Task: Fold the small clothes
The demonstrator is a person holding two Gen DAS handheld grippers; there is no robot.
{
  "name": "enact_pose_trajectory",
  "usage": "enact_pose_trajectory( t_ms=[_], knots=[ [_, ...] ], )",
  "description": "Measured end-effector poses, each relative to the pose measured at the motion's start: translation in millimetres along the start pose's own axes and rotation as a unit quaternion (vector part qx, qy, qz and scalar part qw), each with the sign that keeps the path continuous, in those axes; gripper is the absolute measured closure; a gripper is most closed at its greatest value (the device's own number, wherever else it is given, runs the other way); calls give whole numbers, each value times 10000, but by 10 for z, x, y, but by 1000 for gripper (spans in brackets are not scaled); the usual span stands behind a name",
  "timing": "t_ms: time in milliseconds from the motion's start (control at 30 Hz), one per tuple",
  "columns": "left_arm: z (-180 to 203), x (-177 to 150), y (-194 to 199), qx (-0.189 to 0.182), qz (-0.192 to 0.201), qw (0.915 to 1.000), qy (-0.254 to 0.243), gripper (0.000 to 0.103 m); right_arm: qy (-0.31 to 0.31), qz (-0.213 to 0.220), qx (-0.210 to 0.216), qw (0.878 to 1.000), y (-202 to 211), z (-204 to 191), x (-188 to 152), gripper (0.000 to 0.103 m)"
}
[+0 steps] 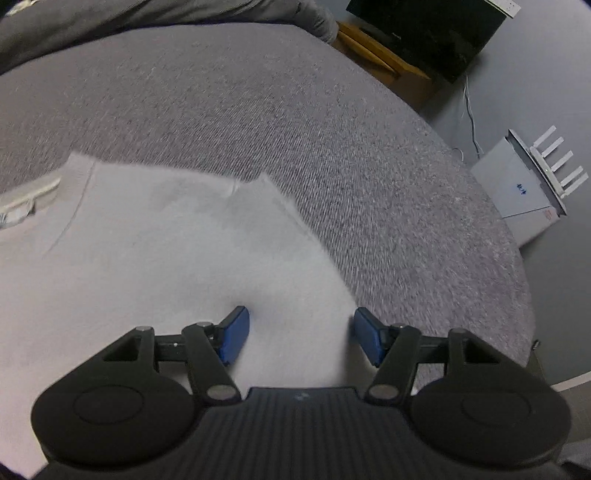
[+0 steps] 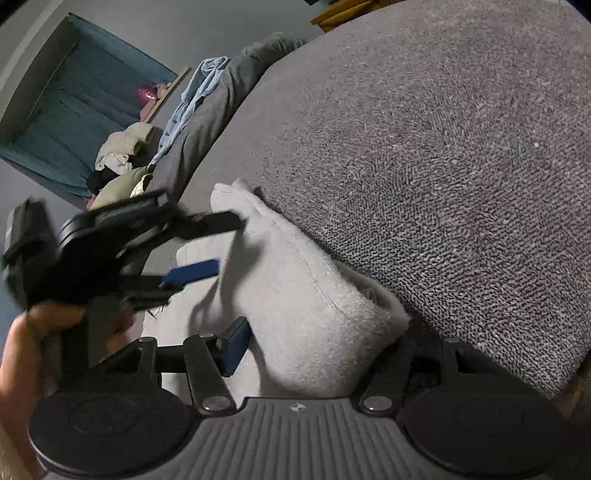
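Left gripper (image 1: 301,334): blue pads (image 1: 236,334) spread wide, nothing between them, hovering over the right edge of the white shirt (image 1: 166,266). One pad sits above the cloth, the other just past its edge over the grey bedcover (image 1: 332,129).

Right gripper (image 2: 314,343): left blue pad (image 2: 236,347) visible; the right one is hidden behind a raised fold of the white shirt (image 2: 306,295), which bunches up between the fingers. Cannot tell if it is pinched or merely lying in the gap.

Right wrist view also shows the left gripper (image 2: 207,247), blurred, fingers apart, held by a hand (image 2: 40,339) over the shirt.

Shirt lies on the bedcover, collar (image 1: 33,195) at left of the left wrist view.

Beyond: white router (image 1: 546,170) on a box, dark TV (image 1: 428,33), heap of clothes (image 2: 125,155).
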State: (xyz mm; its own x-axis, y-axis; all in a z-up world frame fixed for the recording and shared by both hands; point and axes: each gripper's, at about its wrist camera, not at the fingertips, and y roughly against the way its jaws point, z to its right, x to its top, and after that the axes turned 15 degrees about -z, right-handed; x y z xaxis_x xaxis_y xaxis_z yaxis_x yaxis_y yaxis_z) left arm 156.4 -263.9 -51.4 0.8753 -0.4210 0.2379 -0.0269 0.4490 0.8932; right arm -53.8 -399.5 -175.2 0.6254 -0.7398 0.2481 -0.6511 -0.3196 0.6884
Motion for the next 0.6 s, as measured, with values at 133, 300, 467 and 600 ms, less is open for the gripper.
enact_pose_trajectory(
  t_ms=[133, 300, 467, 600],
  knots=[
    [0, 178, -126, 252, 7, 9997, -33, 42, 363, 78, -80, 9993, -26, -120, 27, 50],
    [105, 342, -147, 527, -144, 9978, -367, 42, 929, 161, -209, 9953, -88, -357, 78, 71],
    [108, 422, -79, 571, -509, 9954, -573, 42, 2444, 550, -299, 9677, -60, -755, -55, 78],
    [187, 459, -2, 773, -764, 9908, -809, 42, 3497, 835, -263, 9328, -47, -979, -226, 79]
  ],
)
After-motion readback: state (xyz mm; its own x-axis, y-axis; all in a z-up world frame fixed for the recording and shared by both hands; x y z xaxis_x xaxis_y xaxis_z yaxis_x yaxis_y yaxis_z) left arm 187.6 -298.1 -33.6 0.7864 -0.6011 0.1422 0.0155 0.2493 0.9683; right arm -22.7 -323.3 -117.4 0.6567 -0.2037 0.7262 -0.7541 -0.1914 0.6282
